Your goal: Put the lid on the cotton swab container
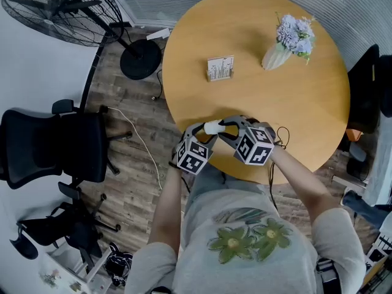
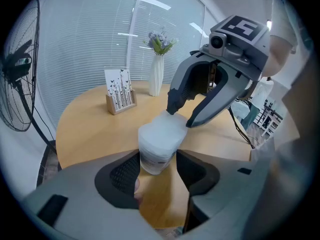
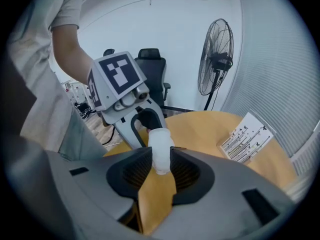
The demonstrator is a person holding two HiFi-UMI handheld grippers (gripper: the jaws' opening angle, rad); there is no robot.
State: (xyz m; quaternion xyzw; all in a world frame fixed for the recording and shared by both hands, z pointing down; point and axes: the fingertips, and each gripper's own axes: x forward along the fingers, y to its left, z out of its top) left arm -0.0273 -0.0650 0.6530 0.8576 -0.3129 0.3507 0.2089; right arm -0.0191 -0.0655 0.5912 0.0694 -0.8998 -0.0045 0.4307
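1 container (image 2: 161, 140) label (image 2: 155, 162) (L gripper view)

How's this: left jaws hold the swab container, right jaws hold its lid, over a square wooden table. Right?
No: the table is round, as the head view shows. The left gripper does hold the container and the right gripper its lid.

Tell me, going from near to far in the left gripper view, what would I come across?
cotton swab container → right gripper, closed on the lid → card stand → vase of flowers
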